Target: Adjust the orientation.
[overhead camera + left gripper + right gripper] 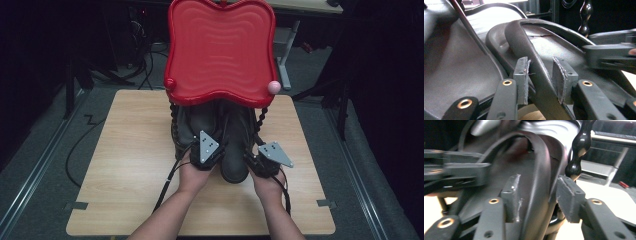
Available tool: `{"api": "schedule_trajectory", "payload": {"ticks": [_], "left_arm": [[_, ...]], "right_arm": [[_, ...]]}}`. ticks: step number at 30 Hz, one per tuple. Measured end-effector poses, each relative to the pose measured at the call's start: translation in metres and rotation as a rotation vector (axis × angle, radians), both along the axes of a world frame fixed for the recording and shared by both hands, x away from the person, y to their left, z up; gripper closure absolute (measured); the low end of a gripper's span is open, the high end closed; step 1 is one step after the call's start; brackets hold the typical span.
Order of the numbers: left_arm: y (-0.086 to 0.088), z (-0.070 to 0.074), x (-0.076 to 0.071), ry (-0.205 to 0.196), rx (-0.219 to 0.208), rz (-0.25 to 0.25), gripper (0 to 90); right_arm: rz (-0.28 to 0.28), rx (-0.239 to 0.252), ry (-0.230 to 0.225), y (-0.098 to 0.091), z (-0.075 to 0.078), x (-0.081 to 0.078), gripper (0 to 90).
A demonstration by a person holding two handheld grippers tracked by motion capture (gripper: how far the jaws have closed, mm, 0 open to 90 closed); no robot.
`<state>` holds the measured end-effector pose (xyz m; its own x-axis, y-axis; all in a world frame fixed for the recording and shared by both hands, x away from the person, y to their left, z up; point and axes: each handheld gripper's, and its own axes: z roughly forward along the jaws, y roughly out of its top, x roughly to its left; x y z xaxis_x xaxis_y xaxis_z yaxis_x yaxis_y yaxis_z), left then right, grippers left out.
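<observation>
Item: pair of dark boots (220,135), standing side by side on a light wooden table (135,165), toes toward the person, shafts partly under a red wavy tray (220,47); the tray rests above them on black turned posts (262,117), with a pink ball (273,87) at its near right corner and a red ball (170,83) at its near left corner.

Left gripper (205,156): held in the person's left hand (192,175) at the left boot's opening in the high view; in the left gripper view its jaws stand part-way apart, astride a dark leather strap (534,67) that curves up from the boot's collar; the left pad (524,77) lies against the strap, the right pad (560,80) stands just clear of it; no firm clamp shows.

Right gripper (261,162): held in the right hand (270,185) at the right side of the right boot; in the right gripper view the jaws stand part-way apart around a similar dark strap (541,182); the strap passes between the pads with a narrow gap on either side; whether either pad presses cannot be told through the blur; one turned post (579,147) rises just behind the right pad (569,195).

Each gripper view shows the other gripper as a blurred dark shape at its edge; cables trail from both grippers toward the table's near edge.
</observation>
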<state>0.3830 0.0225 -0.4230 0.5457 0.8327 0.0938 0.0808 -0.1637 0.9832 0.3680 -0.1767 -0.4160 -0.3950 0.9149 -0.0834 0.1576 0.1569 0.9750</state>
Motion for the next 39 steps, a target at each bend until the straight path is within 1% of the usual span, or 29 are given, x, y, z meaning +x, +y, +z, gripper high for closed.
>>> {"api": "schedule_trajectory", "payload": {"ticks": [1,2,3,4,5,6,7,8,9,10,12,13,15,16,18,21,23,27,28,30,32,33,36,39], "left_arm": [[0.0,0.0,0.0,0.0,-0.003,0.001,66.0],[0.0,0.0,0.0,-0.001,-0.002,0.002,65.8],[-0.001,0.0,0.0,-0.001,-0.003,0.003,65.8],[0.0,0.0,0.0,0.002,-0.002,0.003,65.7],[0.0,0.0,0.0,0.002,-0.002,0.003,65.6],[0.0,0.0,0.0,0.001,-0.001,0.004,65.6],[-0.001,0.0,0.0,0.0,-0.001,0.005,65.6],[0.0,0.0,0.0,0.001,-0.001,0.005,65.5],[0.0,0.0,-0.001,0.001,-0.002,0.005,65.5],[0.0,0.0,-0.001,0.003,-0.005,0.007,65.4],[-0.001,-0.001,-0.001,0.002,-0.011,0.009,65.3],[-0.001,-0.001,-0.001,0.0,-0.013,0.01,65.3],[-0.001,-0.001,-0.001,0.001,-0.017,0.011,65.2],[-0.001,-0.001,-0.001,0.001,-0.018,0.012,65.2],[-0.001,-0.001,-0.001,0.0,-0.017,0.012,65.2],[0.0,-0.001,-0.001,0.003,-0.021,0.017,64.4],[0.002,-0.001,0.001,0.018,-0.037,0.012,63.8],[0.002,-0.003,-0.001,0.017,-0.035,-0.001,59.0],[0.002,-0.004,-0.003,0.012,-0.04,-0.004,58.3],[0.005,-0.005,-0.007,0.008,-0.046,-0.008,57.2],[0.011,-0.006,-0.014,-0.001,-0.064,-0.02,56.9],[0.011,-0.006,-0.014,-0.001,-0.064,-0.02,56.7],[0.023,-0.01,-0.031,-0.014,-0.076,-0.038,56.3],[0.037,-0.017,-0.048,-0.006,-0.064,-0.054,55.9]], "right_arm": [[0.007,0.002,-0.005,-0.001,0.0,-0.005,52.8],[0.02,0.005,-0.006,-0.003,-0.002,-0.016,53.1],[0.033,0.009,-0.007,-0.004,-0.003,-0.023,53.3],[0.055,0.012,-0.008,-0.005,-0.013,-0.047,59.1],[0.055,0.012,-0.008,-0.005,-0.013,-0.047,59.1],[0.061,0.014,-0.008,-0.005,-0.016,-0.055,63.5],[0.066,0.007,-0.007,-0.005,-0.023,-0.068,74.0],[0.07,-0.01,-0.008,-0.005,-0.028,-0.078,78.9],[0.085,-0.018,-0.001,-0.004,-0.031,-0.085,81.8],[0.101,-0.048,-0.012,-0.003,-0.038,-0.1,88.3],[0.117,-0.063,0.0,0.0,-0.046,-0.111,89.7],[0.117,-0.063,0.0,0.0,-0.046,-0.111,89.7],[0.138,-0.1,0.016,0.006,-0.056,-0.118,89.7],[0.144,-0.13,0.018,0.012,-0.062,-0.119,89.7],[0.133,-0.142,0.019,0.015,-0.065,-0.116,89.6],[0.117,-0.141,0.029,0.016,-0.069,-0.106,89.6],[0.102,-0.142,0.023,0.017,-0.069,-0.101,89.6],[0.084,-0.123,0.025,0.017,-0.067,-0.092,89.5],[0.083,-0.123,0.02,0.017,-0.067,-0.09,89.5],[0.078,-0.107,0.025,0.017,-0.065,-0.085,89.4],[0.077,-0.107,0.023,0.018,-0.065,-0.082,89.4],[0.077,-0.107,0.023,0.018,-0.065,-0.082,89.4],[0.078,-0.103,0.017,0.02,-0.064,-0.074,89.3],[0.077,-0.092,0.007,0.025,-0.061,-0.065,88.9]]}}
